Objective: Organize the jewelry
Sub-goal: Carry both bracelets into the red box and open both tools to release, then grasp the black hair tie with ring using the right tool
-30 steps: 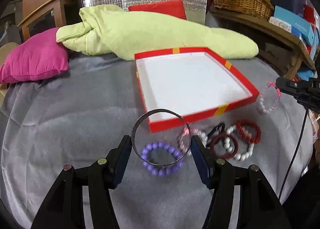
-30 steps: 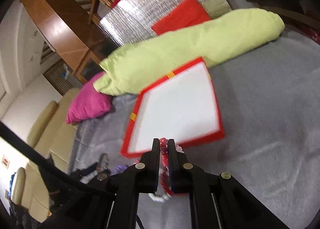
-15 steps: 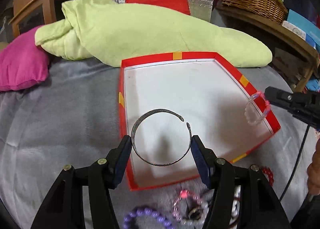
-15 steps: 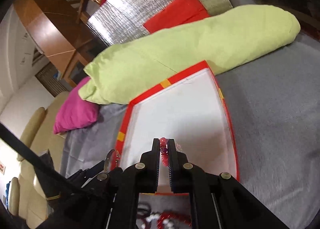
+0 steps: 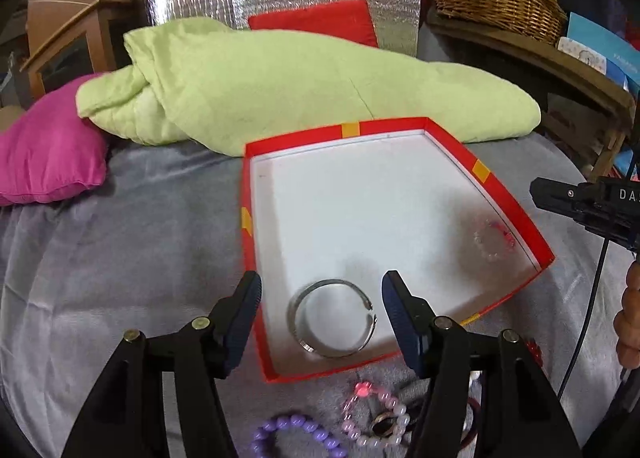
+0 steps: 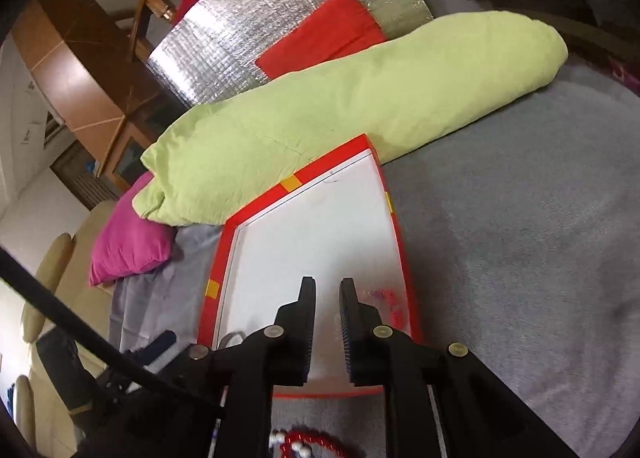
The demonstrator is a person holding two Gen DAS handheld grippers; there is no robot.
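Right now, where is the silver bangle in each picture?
Left wrist view: the silver bangle lies in the near part of the red box, between the open left tool fingers, touching neither.
Right wrist view: only a sliver of it peeks out low at the left edge of the box's white floor, beside the right tool.
Shared landmark: the green blanket behind the box.

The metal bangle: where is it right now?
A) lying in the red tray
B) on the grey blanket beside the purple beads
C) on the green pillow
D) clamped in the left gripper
A: the metal bangle lies on the white floor of the red tray, untouched.
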